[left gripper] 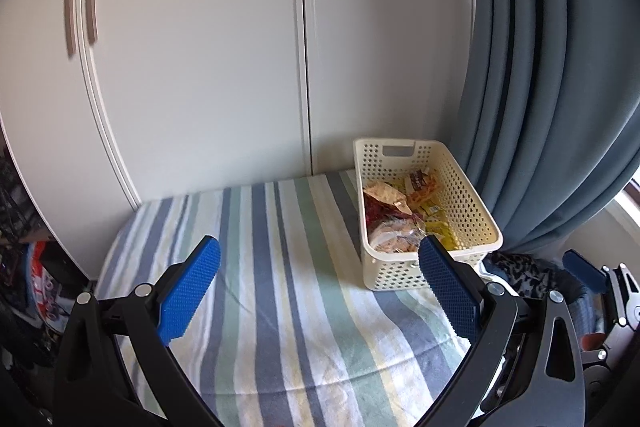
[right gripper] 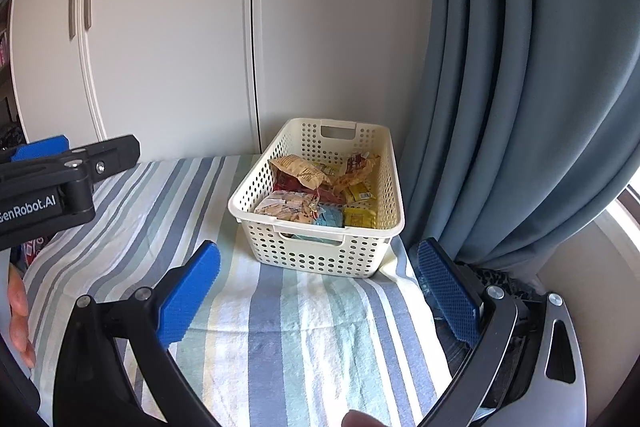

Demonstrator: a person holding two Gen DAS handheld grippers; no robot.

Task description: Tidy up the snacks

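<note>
**Right wrist view: both grippers empty, snacks in basket**

Right gripper (right gripper: 318,291) is spread wide above the striped cloth (right gripper: 280,339), holding nothing. Left gripper (left gripper: 320,287) is likewise wide and empty. The cream perforated basket (right gripper: 320,255) sits on the cloth's far right corner, beside the blue curtain (right gripper: 520,87). Snack packets (right gripper: 316,191) lie inside it.

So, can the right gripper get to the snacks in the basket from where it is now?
Probably yes. The right gripper is open and empty, the striped cloth between it and the cream basket is bare, and the basket has no lid. It must clear the near wall to reach the snack packets.
</note>
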